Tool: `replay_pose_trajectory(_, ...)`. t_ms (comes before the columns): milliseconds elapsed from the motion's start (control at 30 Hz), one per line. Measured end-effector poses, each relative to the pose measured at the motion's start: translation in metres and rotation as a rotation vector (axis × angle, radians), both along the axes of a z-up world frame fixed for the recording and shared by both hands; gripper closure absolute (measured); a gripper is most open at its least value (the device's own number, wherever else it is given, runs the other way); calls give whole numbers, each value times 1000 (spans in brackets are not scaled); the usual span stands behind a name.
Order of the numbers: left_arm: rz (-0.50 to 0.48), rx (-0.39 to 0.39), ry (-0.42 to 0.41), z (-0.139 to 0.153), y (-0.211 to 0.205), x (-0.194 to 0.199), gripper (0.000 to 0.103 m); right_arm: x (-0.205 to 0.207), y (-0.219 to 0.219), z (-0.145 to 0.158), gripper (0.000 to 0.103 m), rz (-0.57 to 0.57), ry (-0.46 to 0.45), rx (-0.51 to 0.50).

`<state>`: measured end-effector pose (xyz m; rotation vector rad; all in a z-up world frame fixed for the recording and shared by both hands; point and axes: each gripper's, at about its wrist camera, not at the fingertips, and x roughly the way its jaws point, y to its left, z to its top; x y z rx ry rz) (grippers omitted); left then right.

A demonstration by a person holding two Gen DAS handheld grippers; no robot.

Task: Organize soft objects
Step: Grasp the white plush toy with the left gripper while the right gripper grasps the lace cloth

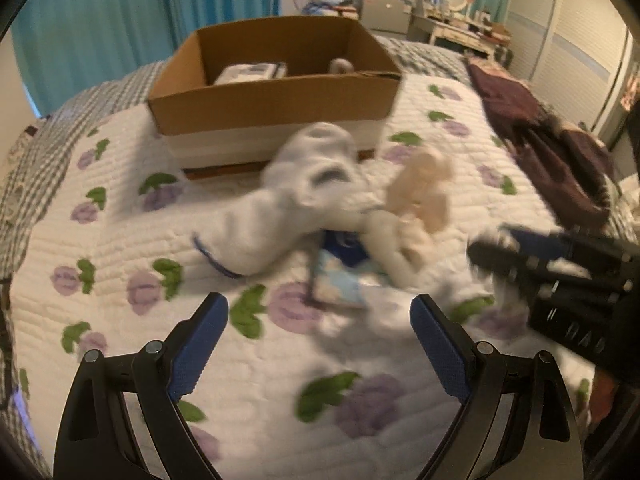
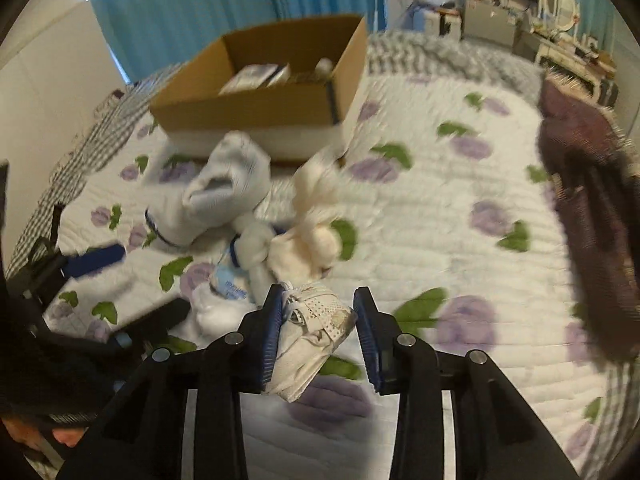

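A pile of soft things lies on the bed: a pale blue-white sock bundle, a cream plush toy, a knotted white sock and a small light-blue packet. My left gripper is open and empty, just short of the pile. My right gripper is closed on a folded white cloth item, held above the quilt. It shows at the right edge of the left wrist view. The open cardboard box stands beyond the pile.
The box holds a white packet and a small white item. A dark maroon garment lies along the right side of the bed. Teal curtains and a cluttered dresser stand behind.
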<state>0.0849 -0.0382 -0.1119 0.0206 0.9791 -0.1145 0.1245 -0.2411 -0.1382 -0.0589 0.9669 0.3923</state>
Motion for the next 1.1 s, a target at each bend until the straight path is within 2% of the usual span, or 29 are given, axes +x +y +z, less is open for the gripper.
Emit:
replay_pose_trajectory(200, -15, -18, 44, -10, -29, 6, 10, 0, -30, 15, 68, -53, -37, -1)
replay_pose_trajectory(267, -17, -8, 62, -17, -35, 12, 14, 3, -38, 14, 68, -61, -37, -1)
replay_pose_trajectory(333, -21, -4, 94, -26, -39, 18, 29, 6, -41, 11, 68, -65, -35, 1)
replay_pose_trajectory(400, -25, -6, 135, -37, -41, 22, 38, 9, -42, 7, 68, -66, -29, 8)
replay_pose_trajectory(433, -29, -15, 156, -43, -41, 24, 46, 11, -43, 4, 68, -65, -24, 12)
replay_pose_trajectory(533, -46, -64, 197, -51, -40, 28, 62, 15, -41, -5, 68, -63, -8, 13)
replay_pose_trajectory(800, -58, -54, 145, -36, -40, 18, 67, 13, -35, -3, 68, -61, -9, 10)
replay_pose_trajectory(933, -55, -35, 93, -17, -36, 9, 67, 2, -30, 13, 68, -58, -38, 7)
replay_pose_trajectory(1100, -45, -28, -13, 22, -29, -6, 67, -14, -22, 41, 68, -42, -94, 3)
